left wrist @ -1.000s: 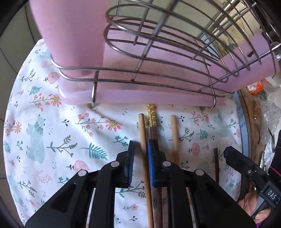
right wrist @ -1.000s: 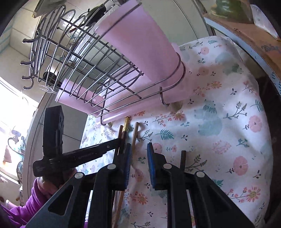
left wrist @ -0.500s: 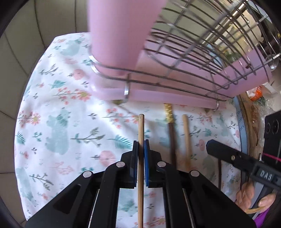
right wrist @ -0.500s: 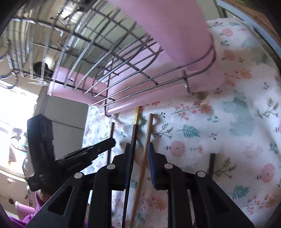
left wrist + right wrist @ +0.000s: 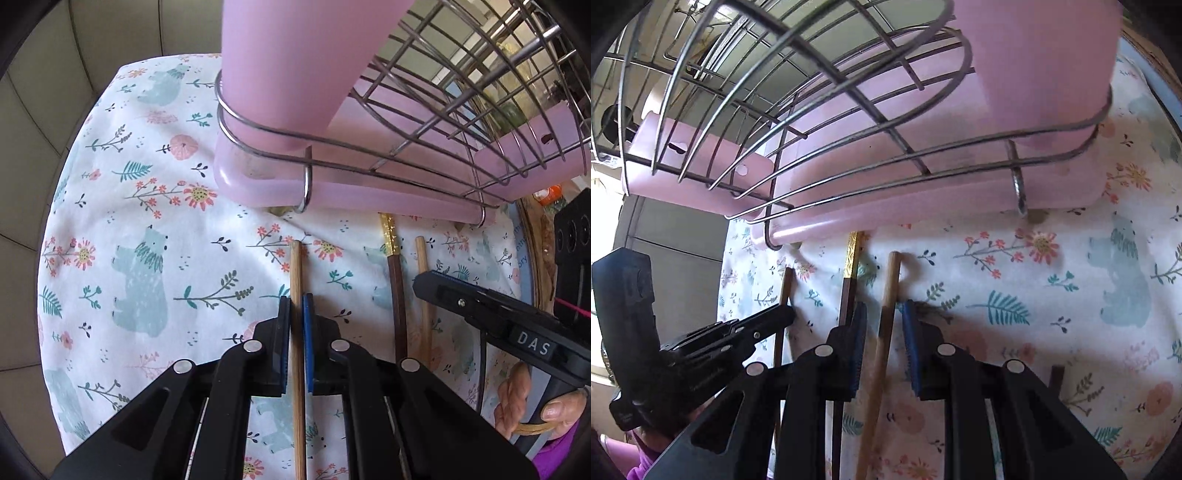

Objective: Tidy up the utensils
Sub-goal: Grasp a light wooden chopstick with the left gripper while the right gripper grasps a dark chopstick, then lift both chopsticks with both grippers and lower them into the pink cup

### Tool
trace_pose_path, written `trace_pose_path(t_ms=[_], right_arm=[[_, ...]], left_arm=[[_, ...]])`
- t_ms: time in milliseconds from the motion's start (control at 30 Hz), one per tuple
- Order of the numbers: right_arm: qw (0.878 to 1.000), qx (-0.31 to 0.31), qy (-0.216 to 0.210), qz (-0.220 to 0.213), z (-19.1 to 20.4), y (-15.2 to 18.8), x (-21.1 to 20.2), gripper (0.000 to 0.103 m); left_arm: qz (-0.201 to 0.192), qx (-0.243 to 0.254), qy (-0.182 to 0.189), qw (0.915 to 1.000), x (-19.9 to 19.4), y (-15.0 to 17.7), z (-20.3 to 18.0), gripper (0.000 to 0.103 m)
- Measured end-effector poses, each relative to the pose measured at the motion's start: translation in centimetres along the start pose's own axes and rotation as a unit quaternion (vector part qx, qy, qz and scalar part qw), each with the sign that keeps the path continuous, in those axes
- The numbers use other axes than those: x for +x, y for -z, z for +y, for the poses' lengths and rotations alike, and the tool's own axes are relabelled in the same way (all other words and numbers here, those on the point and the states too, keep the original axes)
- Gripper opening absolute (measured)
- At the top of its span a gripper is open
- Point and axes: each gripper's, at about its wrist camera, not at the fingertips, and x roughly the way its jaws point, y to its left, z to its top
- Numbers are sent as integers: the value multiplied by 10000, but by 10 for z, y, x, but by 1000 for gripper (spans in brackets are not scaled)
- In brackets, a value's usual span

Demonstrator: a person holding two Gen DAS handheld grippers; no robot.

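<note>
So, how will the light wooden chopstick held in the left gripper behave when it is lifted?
The light wooden chopstick looks thin, straight and rigid, so it should stay stiff and weigh little. The left gripper is shut on it partway along, so the long free end may swing or pivot. It looks round, so it may roll on the floral cloth if released.

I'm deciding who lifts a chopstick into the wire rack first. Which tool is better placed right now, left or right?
Left. The left tool is already shut on a light wooden chopstick, just in front of the rack. The right tool only straddles another chopstick, pads not touching.
</note>
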Motion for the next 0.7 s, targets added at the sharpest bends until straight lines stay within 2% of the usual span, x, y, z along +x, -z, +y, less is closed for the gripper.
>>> trace_pose_path(t_ms=[67, 200, 400, 567, 700], right_arm=[[9999, -66, 76, -8, 2, 0, 1, 19], [9997, -138, 174, -120, 3, 3, 2, 9], [9993, -42, -175, -337, -4, 12, -11, 6], [9960, -166, -418, -777, 3, 24, -38, 6], [9900, -339, -522, -1269, 11, 35, -67, 6]], left_arm=[[82, 45, 5, 10000, 9, -3, -6, 7], [140, 74, -27, 9999, 14, -6, -9, 7], [27, 64, 23, 10000, 9, -7, -12, 6], [-356, 22, 242, 9991, -19, 4, -6, 6], [-871, -59, 428, 9953, -52, 11, -2, 6]])
